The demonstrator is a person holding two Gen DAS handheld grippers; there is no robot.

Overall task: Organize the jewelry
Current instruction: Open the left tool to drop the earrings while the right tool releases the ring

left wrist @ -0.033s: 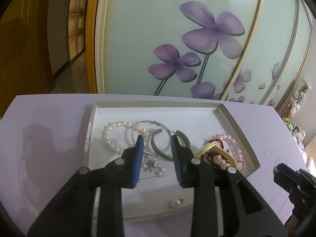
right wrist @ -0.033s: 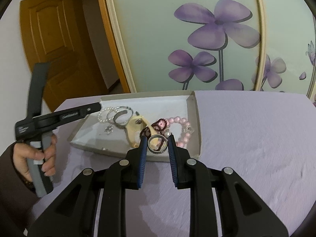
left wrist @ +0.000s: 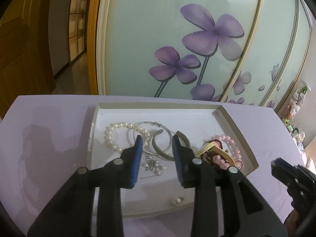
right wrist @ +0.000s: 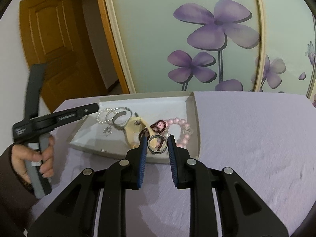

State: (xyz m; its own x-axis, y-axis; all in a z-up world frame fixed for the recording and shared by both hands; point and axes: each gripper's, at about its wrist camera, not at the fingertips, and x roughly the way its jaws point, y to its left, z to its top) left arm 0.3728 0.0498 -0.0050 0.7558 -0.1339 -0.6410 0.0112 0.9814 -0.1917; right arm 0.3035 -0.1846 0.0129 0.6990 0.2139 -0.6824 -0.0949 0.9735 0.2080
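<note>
The right claw [right wrist: 157,141] is clenched on a silver ring [right wrist: 157,144], held above the near edge of the shallow cardboard tray [right wrist: 194,116]. The left claw [left wrist: 157,140] hangs released over the tray's silver bangles [left wrist: 158,138] and pearl bracelet [left wrist: 116,136] on the purple counter [right wrist: 246,138].

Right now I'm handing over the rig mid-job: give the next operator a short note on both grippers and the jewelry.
Right gripper: shut on a silver ring, held above the near edge of the tray.
Left gripper: open, empty, hovering over the tray's middle.
In the tray: pearl bracelet, thin hoop, open silver bangle, pink bead bracelet, dark red beads, cream piece, small earrings, one loose pearl.
Done: ring picked.
Left: place it, sort the tangled rest.
</note>
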